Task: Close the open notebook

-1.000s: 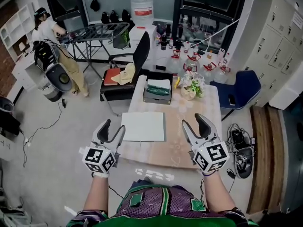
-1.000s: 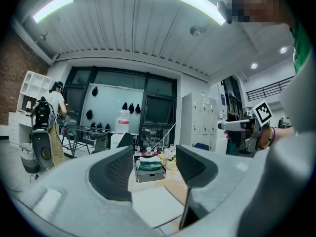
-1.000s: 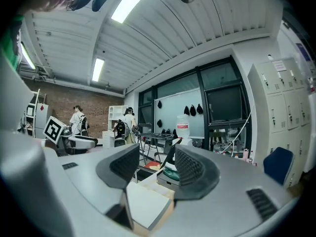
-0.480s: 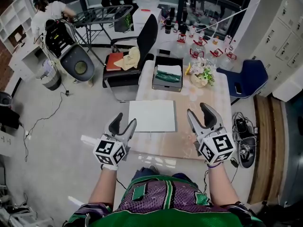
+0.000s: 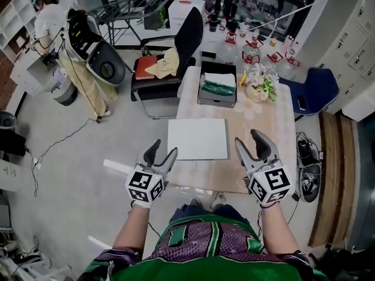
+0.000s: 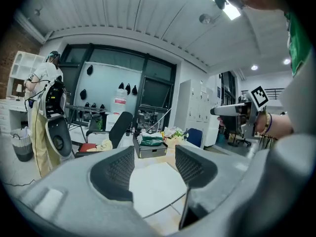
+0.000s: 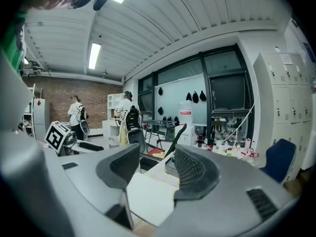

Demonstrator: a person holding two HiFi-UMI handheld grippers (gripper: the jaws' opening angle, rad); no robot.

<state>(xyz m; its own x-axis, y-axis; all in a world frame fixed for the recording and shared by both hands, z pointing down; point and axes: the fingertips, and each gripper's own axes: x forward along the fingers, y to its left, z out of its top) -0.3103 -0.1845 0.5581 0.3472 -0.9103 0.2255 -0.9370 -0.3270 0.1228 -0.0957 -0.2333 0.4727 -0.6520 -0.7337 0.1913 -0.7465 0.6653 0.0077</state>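
Observation:
A white notebook lies flat on the pale wooden table, showing one plain white face with no crease that I can make out. My left gripper hovers just off the notebook's near left corner, open and empty. My right gripper hovers to the notebook's right over the table, also open and empty. In the left gripper view the notebook shows between the spread jaws of the left gripper. In the right gripper view the notebook lies below the right gripper.
A black tray with green and white items and a flower pot stand at the table's far end. A black chair stands beyond the table, a blue chair to the right. A person works at the back left.
The head view has shifted, so the table sits higher and further right in frame. Both grippers stay open on either side of the notebook. The person at the back left has moved.

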